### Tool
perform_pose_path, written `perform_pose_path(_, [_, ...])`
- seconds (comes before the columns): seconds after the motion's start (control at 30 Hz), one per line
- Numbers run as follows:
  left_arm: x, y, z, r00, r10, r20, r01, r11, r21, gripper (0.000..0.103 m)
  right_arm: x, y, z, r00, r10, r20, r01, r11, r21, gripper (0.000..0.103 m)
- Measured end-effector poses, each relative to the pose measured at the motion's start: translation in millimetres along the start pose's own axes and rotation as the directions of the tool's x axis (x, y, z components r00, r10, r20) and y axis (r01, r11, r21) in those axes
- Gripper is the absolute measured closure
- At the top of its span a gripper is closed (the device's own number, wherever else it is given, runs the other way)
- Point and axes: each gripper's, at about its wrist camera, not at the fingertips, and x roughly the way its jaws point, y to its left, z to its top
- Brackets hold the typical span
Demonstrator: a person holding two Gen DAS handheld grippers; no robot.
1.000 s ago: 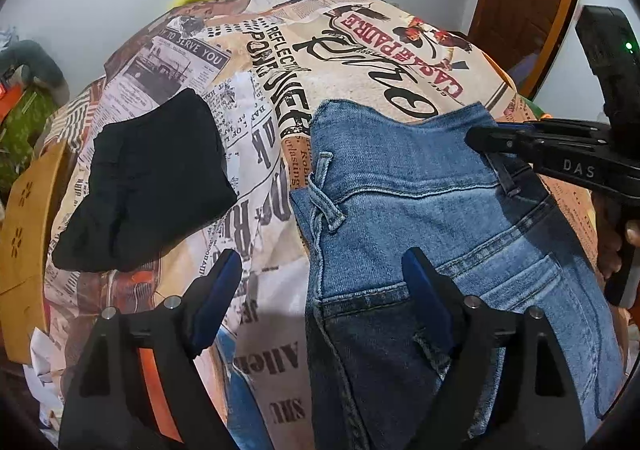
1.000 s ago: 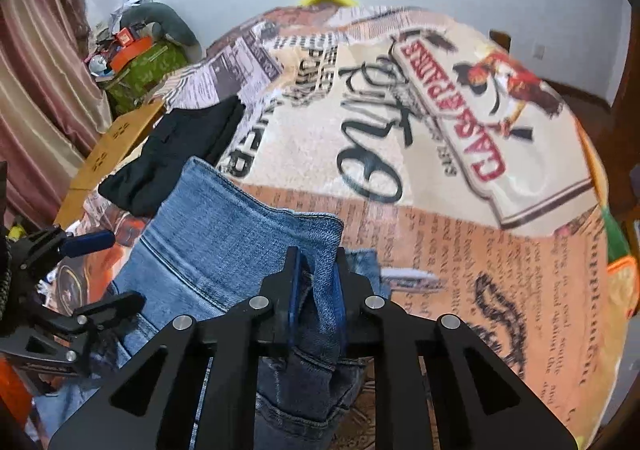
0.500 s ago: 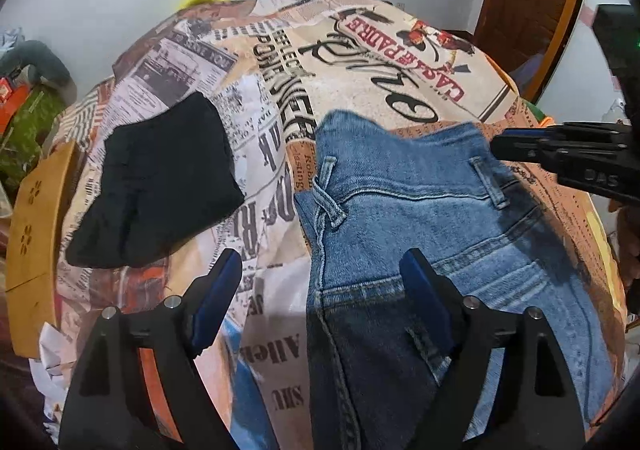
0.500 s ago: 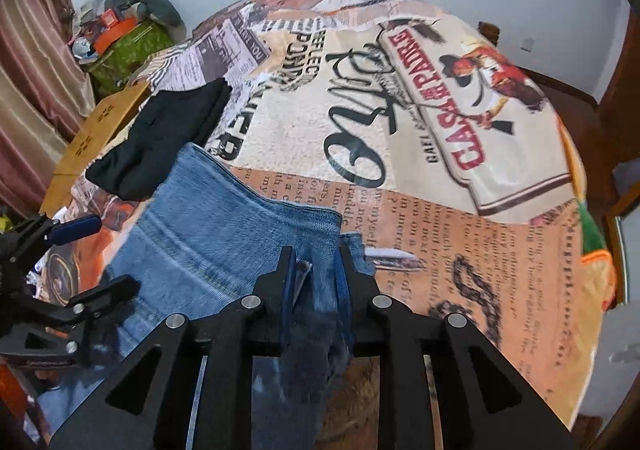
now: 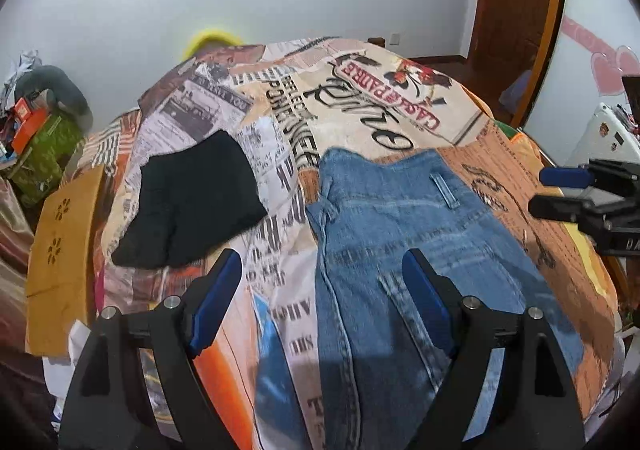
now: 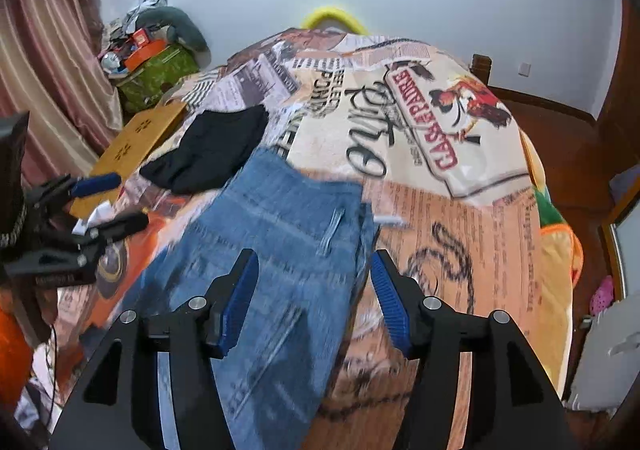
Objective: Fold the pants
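Observation:
Blue jeans (image 5: 420,250) lie flat on the printed bedspread (image 5: 360,106), waistband toward the far side; they also show in the right wrist view (image 6: 280,242). My left gripper (image 5: 322,282) is open and empty, held above the jeans' left edge. My right gripper (image 6: 314,286) is open and empty, held above the jeans' right edge near a belt loop (image 6: 332,230). It shows at the right edge of the left wrist view (image 5: 560,190). The left gripper shows at the left of the right wrist view (image 6: 108,202).
A folded black garment (image 5: 192,202) lies left of the jeans. A wooden board (image 5: 60,258) sticks out at the bed's left edge. A cluttered green box (image 6: 156,74) stands by the curtain. A wooden door (image 5: 516,10) is at the far right.
My right gripper has opened and let go of the jeans' waistband, then pulled back to the right. The jeans now lie flat. My left gripper has risen a little.

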Motion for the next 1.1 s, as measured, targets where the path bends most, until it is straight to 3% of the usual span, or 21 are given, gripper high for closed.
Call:
perform_pose_path(0.2, [21.7, -4.2, -26.7, 0.993, -0.045, -0.11, 0.045, 0.999, -0.003, 0.019, 20.3, 0.5, -39.5, 0.995, 0.026, -0.093, -0.022, 0.999, 0.044, 0.049])
perform_pose_path(0.33, [49.3, -2.8, -38.6, 0.974, -0.091, -0.206, 0.085, 0.996, -0.037, 0.019, 42.5, -8.0, -59.4, 0.986, 0.051, -0.156, -0.036, 0.995, 0.094, 0.049])
perform_pose_path(0.47, [63.9, 4.6, -37.5, 0.957, -0.165, -0.237, 0.144, 0.984, -0.105, 0.018, 52.2, -24.5, -64.3, 0.982, 0.109, -0.153, -0.08, 0.98, 0.184, 0.037])
perform_pose_path(0.6, [80.4, 18.2, -33.1, 0.918, -0.281, -0.279, 0.23, 0.952, -0.201, 0.018, 65.4, -35.9, -61.8, 0.97, 0.191, -0.148, -0.151, 0.958, 0.244, 0.036])
perform_pose_path(0.7, [96.3, 26.6, -29.8, 0.866, -0.386, -0.317, 0.306, 0.912, -0.275, 0.018, 70.2, -36.2, -57.0, 0.966, 0.216, -0.143, -0.177, 0.954, 0.244, 0.036])
perform_pose_path(0.73, [103.2, 29.4, -29.0, 0.842, -0.429, -0.327, 0.337, 0.891, -0.303, 0.017, 73.1, -36.2, -54.9, 0.963, 0.229, -0.143, -0.189, 0.95, 0.248, 0.036])
perform_pose_path(0.8, [111.2, 29.7, -26.4, 0.816, -0.471, -0.335, 0.367, 0.87, -0.329, 0.015, 78.6, -36.9, -52.3, 0.957, 0.252, -0.145, -0.21, 0.944, 0.255, 0.035])
perform_pose_path(0.87, [118.0, 27.0, -23.6, 0.807, -0.484, -0.339, 0.377, 0.863, -0.336, 0.011, 83.3, -36.0, -49.1, 0.95, 0.274, -0.147, -0.231, 0.938, 0.259, 0.034])
perform_pose_path(1.1, [131.7, 7.7, -11.2, 0.801, -0.498, -0.332, 0.413, 0.862, -0.296, 0.01, 95.8, -34.1, -42.1, 0.93, 0.335, -0.152, -0.285, 0.917, 0.278, 0.033])
